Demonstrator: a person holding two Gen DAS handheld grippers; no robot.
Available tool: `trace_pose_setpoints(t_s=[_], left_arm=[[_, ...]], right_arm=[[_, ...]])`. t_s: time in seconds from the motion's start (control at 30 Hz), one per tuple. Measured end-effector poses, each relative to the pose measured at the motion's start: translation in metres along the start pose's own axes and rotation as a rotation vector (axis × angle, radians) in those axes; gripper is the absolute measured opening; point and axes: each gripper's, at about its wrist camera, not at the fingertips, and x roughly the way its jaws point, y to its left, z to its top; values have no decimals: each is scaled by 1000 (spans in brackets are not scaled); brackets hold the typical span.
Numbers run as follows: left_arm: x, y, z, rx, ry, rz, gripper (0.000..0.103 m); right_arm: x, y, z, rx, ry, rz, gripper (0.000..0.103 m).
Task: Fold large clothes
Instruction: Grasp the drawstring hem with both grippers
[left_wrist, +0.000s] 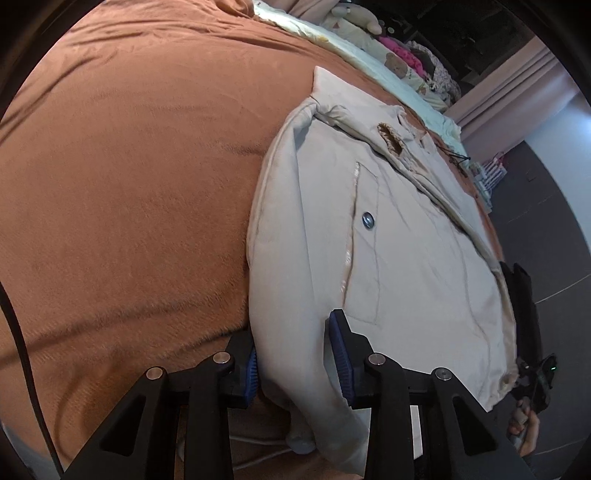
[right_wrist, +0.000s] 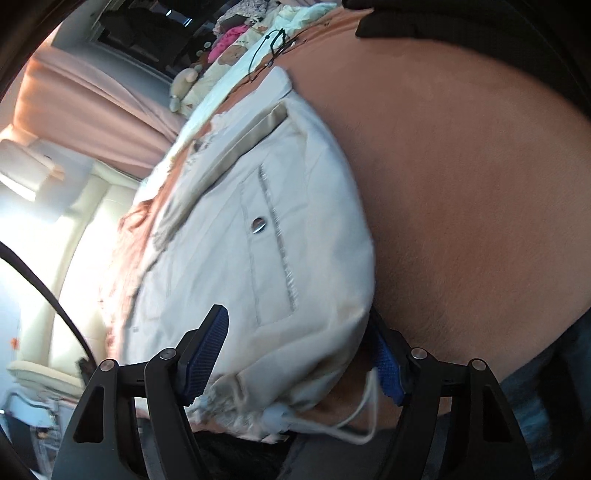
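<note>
So the big cream padded jacket (left_wrist: 388, 240) lies flat on the rust-orange fleece bed cover (left_wrist: 129, 184), its long axis running straight away from both tongs. The left tongs (left_wrist: 297, 363) pinch the near hem's left corner, fairly narrow. The right tongs (right_wrist: 295, 358) straddle the right corner, wider; both equally near.

No readable text, label, brand or number appears anywhere.
</note>
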Motion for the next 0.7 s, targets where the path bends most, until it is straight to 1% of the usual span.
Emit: trace_pose_setpoints(t_s=[0.07, 0.17, 0.23, 0.3, 0.4, 0.53, 0.63, 0.7], left_arm=[[-1, 2, -5, -22, 8, -37, 35], [-4, 2, -10, -36, 17, -67, 34], [-5, 5, -11, -76, 28, -101, 34], [-5, 4, -12, -93, 36, -121, 34], [-1, -1, -15, -91, 52, -134, 34], [2, -4, -17, -107, 56, -135, 34], [1, 1, -17, -155, 54, -162, 33], [1, 3, -18, -183, 52, -176, 32]], right_arm=[[3, -6, -5, 26, 24, 64, 65], [4, -12, -8, 50, 31, 111, 63], [7, -17, -7, 76, 27, 130, 57], [12, -25, -4, 113, 21, 138, 46], [20, -34, 0, 163, 10, 150, 40], [23, -34, -5, 165, 7, 148, 39], [23, -32, -12, 163, 28, 168, 39], [23, -31, -13, 151, 33, 163, 39]])
